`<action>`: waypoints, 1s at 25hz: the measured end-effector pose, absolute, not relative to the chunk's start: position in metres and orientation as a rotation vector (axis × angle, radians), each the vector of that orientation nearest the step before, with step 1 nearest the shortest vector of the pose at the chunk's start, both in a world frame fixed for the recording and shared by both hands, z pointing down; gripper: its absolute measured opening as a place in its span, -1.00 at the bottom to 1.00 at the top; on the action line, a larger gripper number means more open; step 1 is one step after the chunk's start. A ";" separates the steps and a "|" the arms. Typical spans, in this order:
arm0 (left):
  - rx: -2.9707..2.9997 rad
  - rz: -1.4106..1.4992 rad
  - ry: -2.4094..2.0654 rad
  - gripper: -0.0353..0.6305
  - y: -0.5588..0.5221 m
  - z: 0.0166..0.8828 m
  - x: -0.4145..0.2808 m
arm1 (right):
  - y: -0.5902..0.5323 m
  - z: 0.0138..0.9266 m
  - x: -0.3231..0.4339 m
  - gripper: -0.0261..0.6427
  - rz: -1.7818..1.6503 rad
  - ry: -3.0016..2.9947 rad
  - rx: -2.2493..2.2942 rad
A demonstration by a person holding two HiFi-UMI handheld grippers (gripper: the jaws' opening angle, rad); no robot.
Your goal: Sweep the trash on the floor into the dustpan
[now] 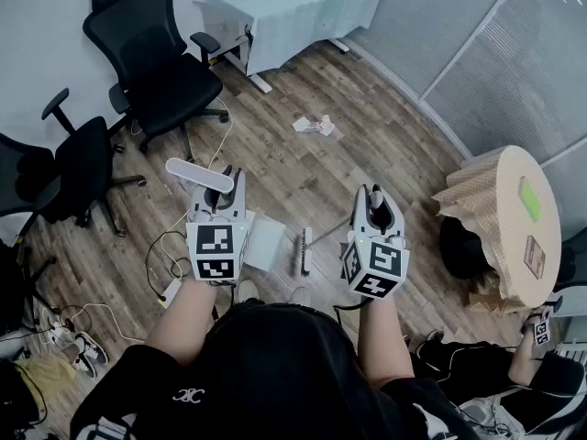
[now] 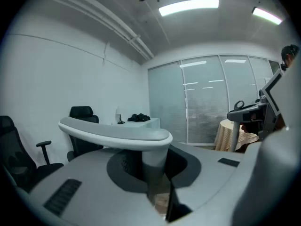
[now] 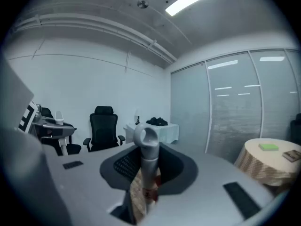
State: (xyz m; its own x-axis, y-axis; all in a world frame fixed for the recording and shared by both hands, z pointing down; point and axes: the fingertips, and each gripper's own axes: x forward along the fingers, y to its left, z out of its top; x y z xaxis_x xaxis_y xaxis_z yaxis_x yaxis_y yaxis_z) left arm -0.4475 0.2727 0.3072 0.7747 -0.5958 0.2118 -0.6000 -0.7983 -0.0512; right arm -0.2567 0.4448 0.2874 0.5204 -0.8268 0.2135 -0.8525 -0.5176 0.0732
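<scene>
We hold the left gripper (image 1: 223, 200) with its fingers closed on the dustpan handle (image 2: 117, 134), and the right gripper (image 1: 374, 207) with its fingers closed on the broom handle (image 3: 146, 159). The trash (image 1: 315, 125) lies on the floor (image 1: 385, 145) near the white table (image 1: 303, 5). The dustpan (image 1: 264, 243) sits well farther from that table.

dustpan (image 1: 267, 244) mostly behind left gripper (image 1: 226, 191), broom (image 1: 304, 251) partly behind right gripper (image 1: 373, 200); trash (image 1: 315, 125) indistinct
</scene>
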 end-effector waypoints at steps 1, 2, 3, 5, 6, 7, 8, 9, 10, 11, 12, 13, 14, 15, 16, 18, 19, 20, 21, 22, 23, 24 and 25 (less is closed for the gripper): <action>2.939 0.342 -0.995 -0.72 0.273 0.307 -0.450 | 0.445 0.288 -0.257 -0.63 0.226 -1.444 2.587; 2.938 0.344 -0.997 -0.72 0.273 0.307 -0.451 | 0.445 0.288 -0.258 -0.63 0.224 -1.443 2.586; 2.937 0.345 -0.997 -0.72 0.272 0.308 -0.453 | 0.445 0.288 -0.258 -0.63 0.222 -1.441 2.584; 2.934 0.346 -0.993 -0.72 0.271 0.309 -0.456 | 0.444 0.286 -0.259 -0.63 0.210 -1.435 2.584; 2.932 0.345 -0.988 -0.72 0.270 0.310 -0.458 | 0.444 0.285 -0.259 -0.63 0.200 -1.432 2.586; 2.930 0.344 -0.983 -0.72 0.269 0.310 -0.459 | 0.443 0.283 -0.260 -0.63 0.187 -1.429 2.589; 2.928 0.342 -0.978 -0.72 0.268 0.311 -0.461 | 0.442 0.282 -0.260 -0.63 0.174 -1.427 2.592; 2.927 0.340 -0.973 -0.72 0.267 0.312 -0.463 | 0.441 0.280 -0.260 -0.63 0.163 -1.424 2.593; 2.927 0.340 -0.968 -0.72 0.266 0.313 -0.464 | 0.441 0.279 -0.260 -0.63 0.156 -1.418 2.596; 2.927 0.339 -0.962 -0.72 0.264 0.314 -0.465 | 0.440 0.279 -0.259 -0.63 0.153 -1.410 2.600; 2.927 0.336 -0.954 -0.72 0.263 0.315 -0.466 | 0.440 0.278 -0.259 -0.63 0.153 -1.399 2.604; 2.926 0.332 -0.944 -0.72 0.261 0.316 -0.467 | 0.438 0.277 -0.258 -0.63 0.153 -1.386 2.608; 2.925 0.328 -0.934 -0.72 0.258 0.316 -0.468 | 0.437 0.276 -0.257 -0.63 0.154 -1.372 2.612; 2.924 0.325 -0.924 -0.72 0.254 0.317 -0.470 | 0.435 0.275 -0.257 -0.63 0.156 -1.357 2.617; 2.925 0.323 -0.913 -0.72 0.250 0.319 -0.471 | 0.432 0.275 -0.256 -0.63 0.157 -1.342 2.622; 2.927 0.320 -0.893 -0.72 0.241 0.322 -0.473 | 0.426 0.273 -0.256 -0.63 0.152 -1.315 2.631; 2.929 0.321 -0.884 -0.72 0.237 0.324 -0.474 | 0.424 0.272 -0.257 -0.63 0.146 -1.304 2.636; 2.930 0.321 -0.876 -0.72 0.234 0.325 -0.475 | 0.422 0.270 -0.258 -0.63 0.139 -1.294 2.640; 2.931 0.323 -0.869 -0.72 0.230 0.325 -0.476 | 0.420 0.268 -0.259 -0.63 0.133 -1.285 2.643; 2.932 0.324 -0.864 -0.72 0.227 0.326 -0.476 | 0.419 0.266 -0.259 -0.63 0.126 -1.276 2.646; 2.933 0.325 -0.861 -0.72 0.223 0.326 -0.476 | 0.417 0.264 -0.260 -0.63 0.120 -1.268 2.647; 2.933 0.325 -0.860 -0.72 0.219 0.327 -0.476 | 0.415 0.262 -0.260 -0.63 0.113 -1.262 2.646; 2.934 0.326 -0.861 -0.72 0.215 0.327 -0.475 | 0.412 0.262 -0.259 -0.63 0.108 -1.260 2.642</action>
State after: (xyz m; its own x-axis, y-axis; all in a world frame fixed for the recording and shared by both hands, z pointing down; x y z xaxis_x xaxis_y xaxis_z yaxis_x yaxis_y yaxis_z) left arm -0.4745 0.2147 0.3270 0.8209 -0.5266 0.2209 -0.5406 -0.8413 0.0038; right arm -0.2593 0.4123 0.2615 0.6315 -0.7594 0.1564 -0.7750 -0.6117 0.1589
